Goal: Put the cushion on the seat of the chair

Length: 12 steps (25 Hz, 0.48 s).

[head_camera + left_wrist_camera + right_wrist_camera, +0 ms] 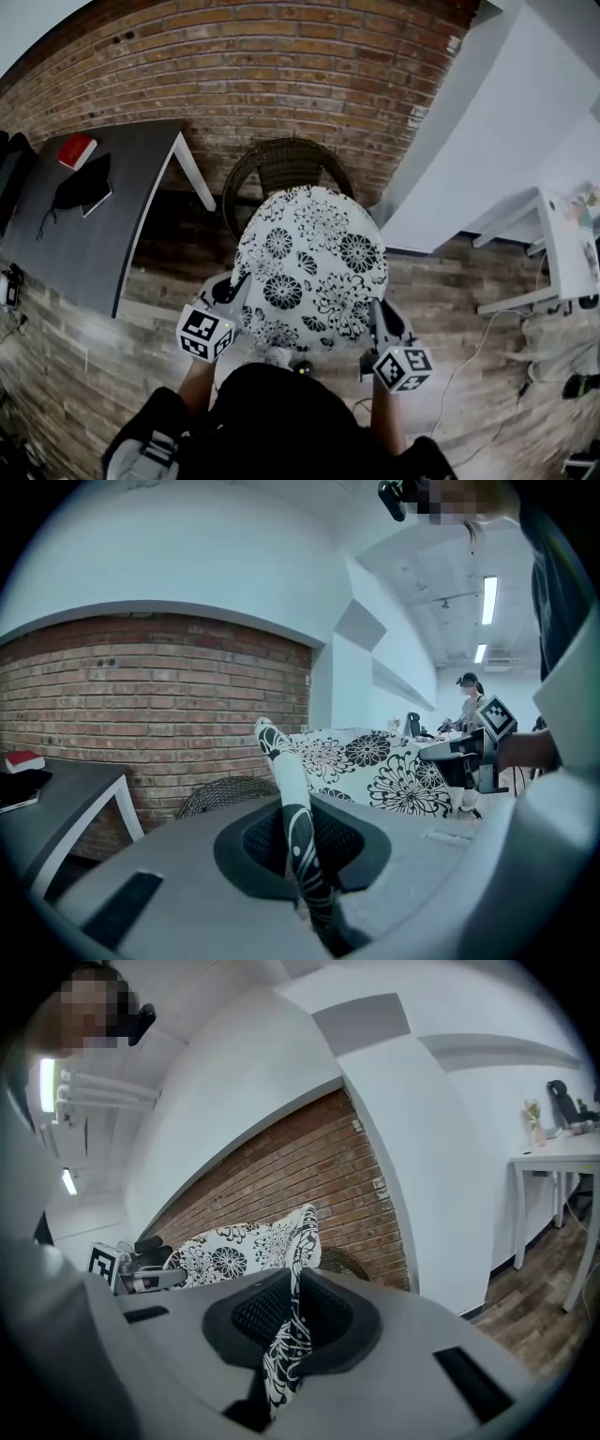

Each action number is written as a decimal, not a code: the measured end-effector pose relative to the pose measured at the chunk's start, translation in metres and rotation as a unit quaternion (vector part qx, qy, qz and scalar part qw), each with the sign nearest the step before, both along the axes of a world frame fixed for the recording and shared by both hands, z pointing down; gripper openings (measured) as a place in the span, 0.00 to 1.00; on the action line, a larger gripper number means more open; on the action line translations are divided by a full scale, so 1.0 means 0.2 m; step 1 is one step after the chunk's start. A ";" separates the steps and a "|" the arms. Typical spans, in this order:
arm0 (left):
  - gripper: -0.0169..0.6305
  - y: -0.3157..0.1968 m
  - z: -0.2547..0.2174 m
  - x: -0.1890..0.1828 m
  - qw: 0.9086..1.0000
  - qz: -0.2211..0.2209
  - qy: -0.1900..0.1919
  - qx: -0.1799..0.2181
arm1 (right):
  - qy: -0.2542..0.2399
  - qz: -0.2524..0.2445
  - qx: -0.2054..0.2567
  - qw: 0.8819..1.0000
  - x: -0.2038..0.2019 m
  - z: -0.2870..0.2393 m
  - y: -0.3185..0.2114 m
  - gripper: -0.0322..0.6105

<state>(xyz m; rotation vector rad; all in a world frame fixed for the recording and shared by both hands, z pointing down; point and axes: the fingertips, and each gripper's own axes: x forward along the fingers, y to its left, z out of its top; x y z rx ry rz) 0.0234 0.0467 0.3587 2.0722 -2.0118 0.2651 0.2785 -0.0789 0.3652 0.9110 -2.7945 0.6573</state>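
Count, head view: one cushion (309,267), white with black flower print; one round-backed wicker chair (286,169) against the brick wall (281,66); two grippers, each with one marker cube. Also one dark surface (84,225) at the left carrying one red book (77,150), and one white desk (562,246) at the right.

You held the cushion in the air between the two grippers, in front of the chair. From above it covered the seat, so only the chair's curved back showed past its far edge. I could not tell how high it hung over the seat.

The left gripper (236,289) was at the cushion's left edge and the right gripper (375,317) at its right edge. The head view did not show the grip itself.

Left gripper view: its fingers (187,874) were pressed nearly together, pinching one fold of the cushion's edge, which stood up out of the gap. This view alone showed one other person (469,697) far back in the room, and the right gripper side-on.

Right gripper view: its fingers (394,1354) were likewise closed on a fold of the printed fabric. It showed the white desk's legs on the wood floor (539,1312).
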 end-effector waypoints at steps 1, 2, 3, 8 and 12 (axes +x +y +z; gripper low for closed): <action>0.05 -0.05 0.00 -0.03 1.000 0.002 0.000 0.003 | 0.000 0.002 0.002 1.000 -0.03 -0.01 -0.03 0.09; 0.05 -0.10 -0.01 -0.07 1.000 0.005 0.001 0.005 | 0.001 0.003 0.003 1.000 -0.06 -0.03 -0.07 0.09; 0.05 -0.15 -0.02 -0.10 1.000 0.008 0.002 0.007 | 0.002 0.005 0.004 1.000 -0.08 -0.04 -0.10 0.09; 0.05 -0.40 -0.02 -0.21 1.000 0.027 0.005 0.009 | 0.010 0.017 0.006 1.000 -0.20 -0.07 -0.29 0.10; 0.05 -0.54 0.03 -0.31 0.999 0.033 0.014 0.002 | 0.020 0.022 -0.004 1.000 -0.29 -0.04 -0.41 0.10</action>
